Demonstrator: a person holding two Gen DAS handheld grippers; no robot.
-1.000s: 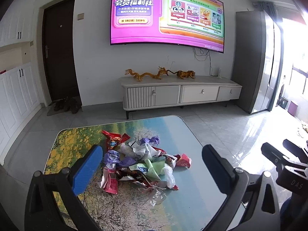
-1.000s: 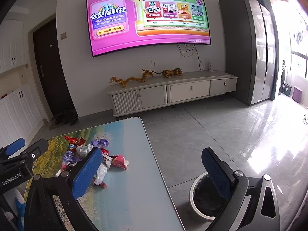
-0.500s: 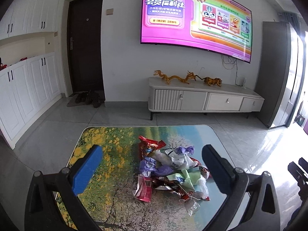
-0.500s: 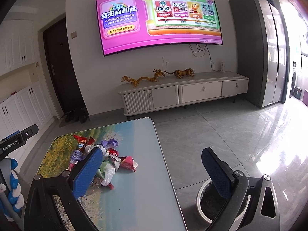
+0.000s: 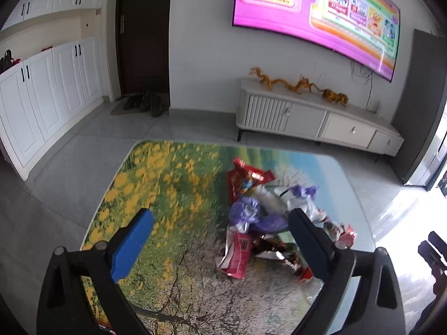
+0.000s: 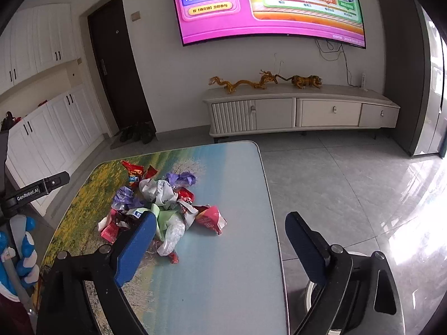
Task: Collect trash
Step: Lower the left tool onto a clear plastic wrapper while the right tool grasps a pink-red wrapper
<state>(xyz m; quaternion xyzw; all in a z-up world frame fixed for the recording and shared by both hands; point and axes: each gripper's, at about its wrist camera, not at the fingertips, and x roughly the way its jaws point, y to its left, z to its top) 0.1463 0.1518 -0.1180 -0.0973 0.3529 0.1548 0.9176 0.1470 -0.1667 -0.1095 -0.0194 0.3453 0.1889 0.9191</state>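
Observation:
A pile of crumpled wrappers and plastic trash (image 5: 262, 217) lies on a low table with a landscape print (image 5: 167, 195). The pile also shows in the right wrist view (image 6: 162, 206). My left gripper (image 5: 220, 237) is open and empty, held above the table's left half with the pile by its right finger. My right gripper (image 6: 220, 240) is open and empty above the table's right edge, with the pile by its left finger. A round white bin (image 6: 310, 290) stands on the floor under the right gripper, mostly hidden by it.
A white TV cabinet (image 6: 301, 111) with dragon figurines stands against the far wall under a large TV (image 6: 271, 5). White cupboards (image 5: 42, 97) line the left wall beside a dark door (image 5: 144, 33). Grey tiled floor (image 6: 349, 181) lies right of the table.
The left gripper has swung left and tilted, so the pile now sits toward its right finger. The right gripper has turned left and moved closer to the table, bringing more of the pile into view.

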